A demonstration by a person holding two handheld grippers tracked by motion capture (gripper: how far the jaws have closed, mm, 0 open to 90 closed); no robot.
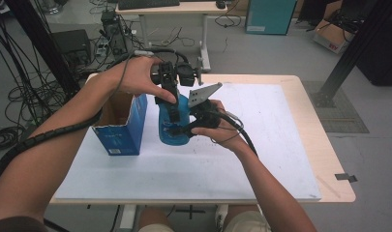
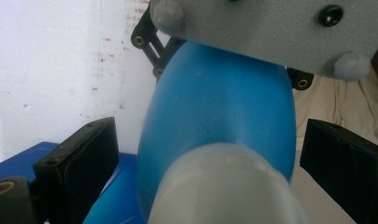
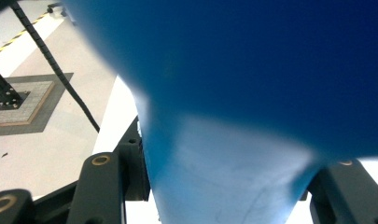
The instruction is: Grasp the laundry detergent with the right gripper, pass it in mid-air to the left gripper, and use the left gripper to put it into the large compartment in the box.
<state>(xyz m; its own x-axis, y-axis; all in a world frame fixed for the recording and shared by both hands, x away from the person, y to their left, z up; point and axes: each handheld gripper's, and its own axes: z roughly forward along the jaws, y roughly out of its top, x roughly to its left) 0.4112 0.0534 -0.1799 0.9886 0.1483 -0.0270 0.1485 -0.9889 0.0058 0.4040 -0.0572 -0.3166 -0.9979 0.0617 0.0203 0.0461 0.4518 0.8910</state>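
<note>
A blue bottle (image 1: 174,126) stands near the counter's (image 1: 261,159) left edge, beside an open blue box (image 1: 120,126). The right claw (image 1: 184,129) grips its body; the left claw (image 2: 200,154) straddles the white cap (image 2: 224,186), released. Uncapping likely next: close, then twist.

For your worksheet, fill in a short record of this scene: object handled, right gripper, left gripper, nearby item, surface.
object handled: blue bottle with a white cap, upright
right gripper: shut on the bottle's lower body
left gripper: above the bottle, jaws open either side of the cap, pads apart from it
nearby item: open blue box, beside the bottle
surface: white board on a wooden table
</note>
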